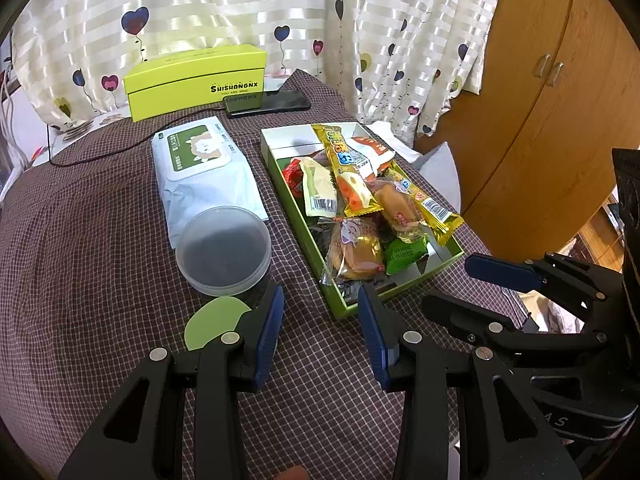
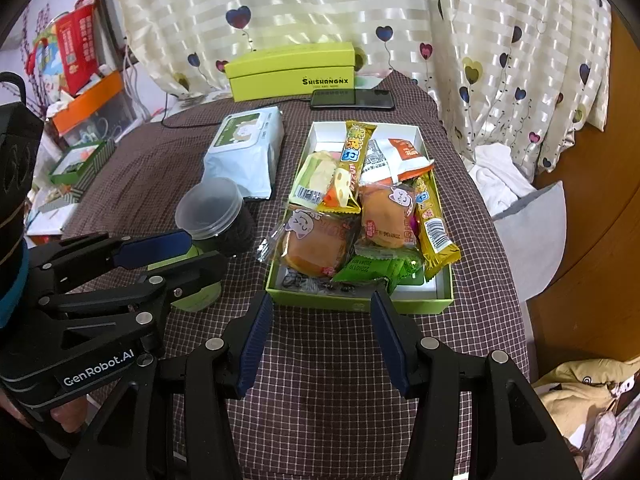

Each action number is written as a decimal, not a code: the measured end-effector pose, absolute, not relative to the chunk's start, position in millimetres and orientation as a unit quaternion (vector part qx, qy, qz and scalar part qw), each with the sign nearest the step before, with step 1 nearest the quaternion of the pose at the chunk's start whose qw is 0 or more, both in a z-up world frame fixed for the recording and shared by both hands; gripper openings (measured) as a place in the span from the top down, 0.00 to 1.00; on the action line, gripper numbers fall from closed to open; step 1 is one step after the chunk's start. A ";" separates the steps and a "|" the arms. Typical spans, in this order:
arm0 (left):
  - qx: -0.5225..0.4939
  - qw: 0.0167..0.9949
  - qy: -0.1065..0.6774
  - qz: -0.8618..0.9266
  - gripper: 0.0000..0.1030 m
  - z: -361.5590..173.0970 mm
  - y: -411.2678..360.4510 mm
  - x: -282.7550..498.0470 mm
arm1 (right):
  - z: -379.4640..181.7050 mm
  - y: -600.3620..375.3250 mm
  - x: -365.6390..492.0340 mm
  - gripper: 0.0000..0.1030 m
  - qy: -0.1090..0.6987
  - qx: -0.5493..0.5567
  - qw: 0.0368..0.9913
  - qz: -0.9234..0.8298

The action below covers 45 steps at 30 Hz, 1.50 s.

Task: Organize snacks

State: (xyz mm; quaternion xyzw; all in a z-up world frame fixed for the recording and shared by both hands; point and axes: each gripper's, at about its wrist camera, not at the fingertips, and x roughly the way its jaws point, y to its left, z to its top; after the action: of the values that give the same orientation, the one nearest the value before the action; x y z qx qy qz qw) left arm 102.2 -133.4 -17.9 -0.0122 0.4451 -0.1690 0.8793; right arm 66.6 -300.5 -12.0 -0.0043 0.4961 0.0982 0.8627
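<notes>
Your counter (image 2: 328, 360) with the brown checked cloth fills most of both views, heart-print curtain (image 2: 320, 8) behind it and a wooden wardrobe (image 1: 540, 100) at the right edge of the left wrist view.

The snack tray, an open green box (image 2: 360, 305), sits right of centre, packed with wrapped snacks (image 2: 360, 208): two cakes in clear cat-print wrappers, long yellow bars, a green packet at the near edge. Everything's heaped together, nothing is outside the box.

A closed lime-green box (image 1: 192, 80) marked SHISHANGNX sits at the back, a black phone (image 1: 272, 102) lying just in front of it. A wet wipes pack (image 1: 204, 172) lies left of the tray, and a clear-lidded jar (image 1: 224, 250) of something dark stands at its near end.

Your left claw (image 1: 320, 340) is bottom centre of its own view, jaws apart, nothing between them, hovering over bare cloth just short of the tray's near corner. Your right claw (image 2: 322, 340) is the same deal: spread and empty, just in front of the tray's near wall.
</notes>
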 end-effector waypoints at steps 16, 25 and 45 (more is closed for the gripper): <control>-0.010 0.879 0.446 -0.168 0.61 -18.8 -133.9 99.5 | -11.7 -300.5 66.9 0.50 0.496 -0.004 0.862 0.099; -0.009 0.879 0.446 -0.167 0.61 -17.9 -134.3 99.4 | -11.9 -300.4 66.4 0.50 0.496 -0.004 0.863 0.098; -0.008 0.879 0.446 -0.166 0.61 -17.8 -134.4 98.6 | -11.5 -300.3 66.2 0.50 0.497 -0.003 0.862 0.099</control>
State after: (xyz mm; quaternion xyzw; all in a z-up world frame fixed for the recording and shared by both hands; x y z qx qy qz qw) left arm 98.6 -134.4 -17.8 -0.0077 0.4461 -0.1663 0.8793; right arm 66.2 -300.3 -11.5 -0.0034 0.4968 0.0985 0.8622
